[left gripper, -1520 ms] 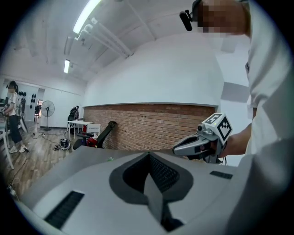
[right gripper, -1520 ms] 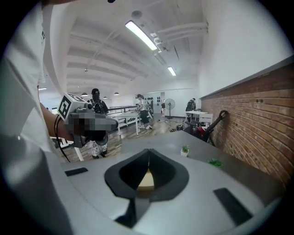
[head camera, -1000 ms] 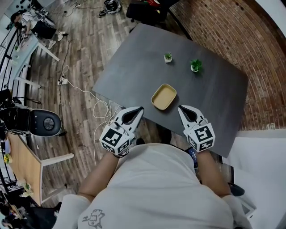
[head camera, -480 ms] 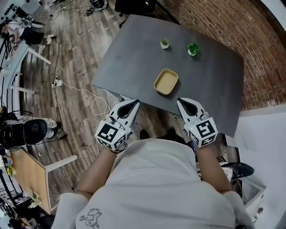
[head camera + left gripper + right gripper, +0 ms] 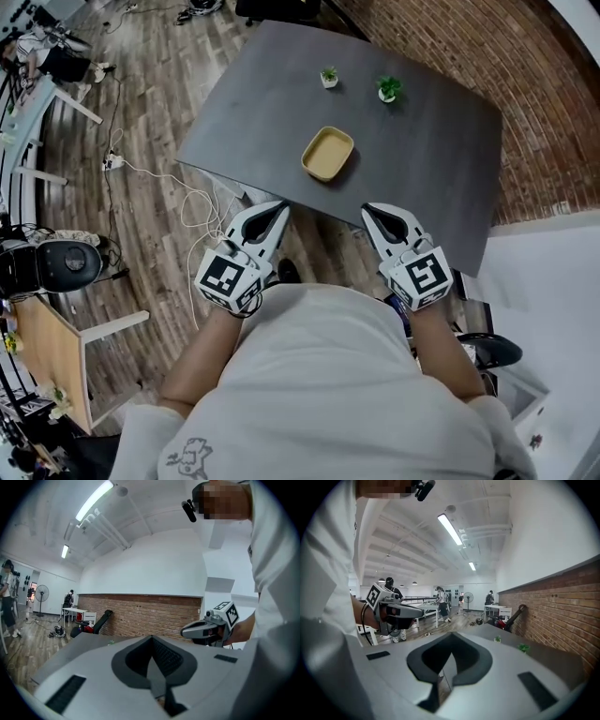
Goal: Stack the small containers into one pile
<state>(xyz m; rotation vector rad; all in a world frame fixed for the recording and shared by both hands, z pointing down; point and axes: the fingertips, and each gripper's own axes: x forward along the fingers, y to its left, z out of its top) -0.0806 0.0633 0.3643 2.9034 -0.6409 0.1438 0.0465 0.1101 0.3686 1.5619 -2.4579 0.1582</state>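
Hovering just short of the table (image 5: 431, 141), the left gripper (image 5: 278, 207) and right gripper (image 5: 369, 209) are showing fingers pressed together, empty, the yellow container (image 5: 328, 154) sitting ahead.

Yellow rounded plastic container (image 5: 327, 154) lies on the grey rectangular table (image 5: 431, 150), near its front edge. Behind it stand a small potted plant (image 5: 329, 76) and, to that plant's right, a second potted plant (image 5: 387, 89). Left gripper (image 5: 277, 209) and right gripper (image 5: 373, 212) sit before that edge, well apart.
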